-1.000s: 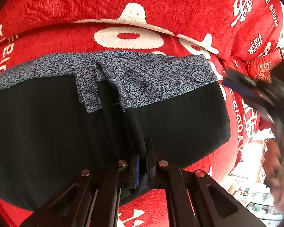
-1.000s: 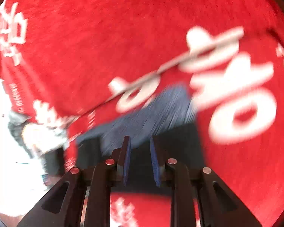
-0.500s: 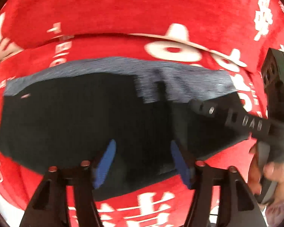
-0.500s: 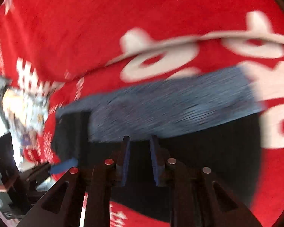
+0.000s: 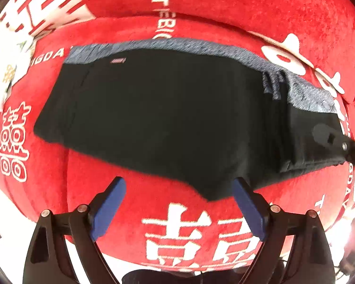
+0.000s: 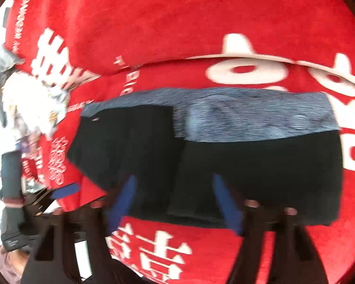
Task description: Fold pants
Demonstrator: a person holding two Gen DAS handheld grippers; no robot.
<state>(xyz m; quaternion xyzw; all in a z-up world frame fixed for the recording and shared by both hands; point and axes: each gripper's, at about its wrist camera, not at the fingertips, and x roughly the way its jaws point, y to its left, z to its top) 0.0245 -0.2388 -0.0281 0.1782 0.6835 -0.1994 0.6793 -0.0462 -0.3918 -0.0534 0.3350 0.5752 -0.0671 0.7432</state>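
Observation:
Black pants (image 5: pixel 158 118) with a grey patterned lining strip along the far edge lie folded flat on a red plush cover (image 5: pixel 177 227). My left gripper (image 5: pixel 177 203) hangs above the near edge of the pants, its jaws opening wide, with only red cover and the cloth's edge below and nothing between the blue pads (image 5: pixel 106 208). In the right wrist view the same pants (image 6: pixel 260 165) lie under my right gripper (image 6: pixel 175 203), whose jaws are opening too, with nothing gripped. The right gripper's tip (image 5: pixel 331 139) shows at the right edge of the left view.
The red cover carries white characters and lettering, and a raised red cushion (image 6: pixel 177 23) runs along the far side. The left gripper's blue pad (image 6: pixel 66 190) and a person's sleeve (image 6: pixel 9 189) show at the left of the right wrist view. Bright clutter lies beyond the cover's left edge.
Both grippers let go of the pants and their jaws spread apart. Both hands drew back and rose a little; the pants now lie flat, showing more of their length.

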